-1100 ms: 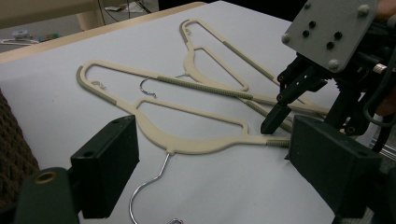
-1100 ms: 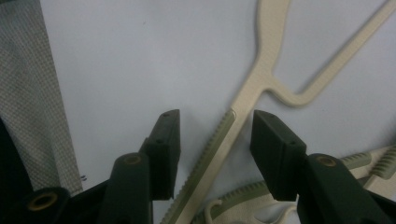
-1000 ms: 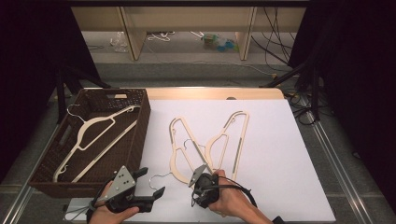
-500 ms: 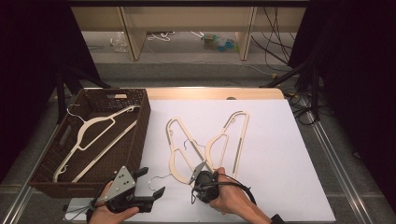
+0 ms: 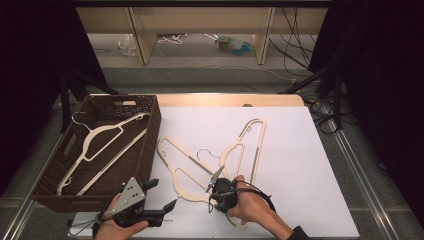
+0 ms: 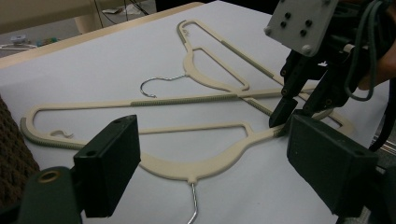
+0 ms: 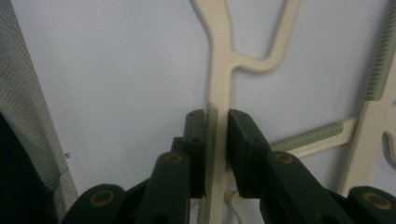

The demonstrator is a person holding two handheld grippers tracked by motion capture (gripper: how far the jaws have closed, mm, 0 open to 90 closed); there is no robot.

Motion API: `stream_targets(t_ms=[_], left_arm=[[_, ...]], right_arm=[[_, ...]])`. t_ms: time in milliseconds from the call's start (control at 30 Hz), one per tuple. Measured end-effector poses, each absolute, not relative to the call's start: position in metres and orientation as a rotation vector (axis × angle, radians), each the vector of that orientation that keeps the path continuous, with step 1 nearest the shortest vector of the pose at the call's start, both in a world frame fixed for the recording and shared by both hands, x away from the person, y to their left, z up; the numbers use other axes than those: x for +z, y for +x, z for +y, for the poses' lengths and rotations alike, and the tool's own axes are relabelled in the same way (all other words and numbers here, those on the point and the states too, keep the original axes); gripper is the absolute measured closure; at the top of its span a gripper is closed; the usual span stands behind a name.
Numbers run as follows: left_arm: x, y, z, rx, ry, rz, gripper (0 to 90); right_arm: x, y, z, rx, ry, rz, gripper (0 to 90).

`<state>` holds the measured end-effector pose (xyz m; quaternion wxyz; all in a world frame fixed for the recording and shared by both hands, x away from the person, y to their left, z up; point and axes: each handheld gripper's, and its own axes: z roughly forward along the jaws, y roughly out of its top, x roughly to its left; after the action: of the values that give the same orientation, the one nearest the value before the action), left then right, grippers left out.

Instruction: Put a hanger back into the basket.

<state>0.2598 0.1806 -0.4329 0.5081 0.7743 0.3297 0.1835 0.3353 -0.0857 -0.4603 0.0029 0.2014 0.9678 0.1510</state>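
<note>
Dragged nearer the basket since a second ago, the near hanger lies on the white table, its arm clenched in the right tool. The left tool hovers released. Lifting slowly should free it from the crossed second hanger.

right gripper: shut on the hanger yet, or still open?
Shut. In the right gripper view the right gripper has both black jaws pressed against the cream hanger arm between them.
</note>
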Motion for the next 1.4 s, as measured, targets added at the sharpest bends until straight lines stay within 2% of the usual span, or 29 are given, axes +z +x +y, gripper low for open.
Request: stream_targets(t_ms=[433,833,1000,1100,1400], left_arm=[[-0.434,0.261,0.180,0.444,1.873,0.787,18.4],[-0.439,0.264,0.169,0.451,1.939,0.745,20.5],[-0.447,0.274,0.153,0.490,2.032,0.658,23.0],[-0.455,0.284,0.141,0.498,2.111,0.575,30.3],[-0.477,0.308,0.105,0.597,2.290,0.337,29.6]], right_arm=[[-0.456,0.341,-0.080,0.372,0.616,3.062,79.2],[-0.407,0.346,-0.126,0.360,0.438,3.068,80.0],[-0.392,0.339,-0.148,0.410,0.442,3.057,79.9],[-0.383,0.334,-0.159,0.442,0.422,3.040,79.9],[-0.375,0.328,-0.171,0.441,0.399,3.033,80.0]])
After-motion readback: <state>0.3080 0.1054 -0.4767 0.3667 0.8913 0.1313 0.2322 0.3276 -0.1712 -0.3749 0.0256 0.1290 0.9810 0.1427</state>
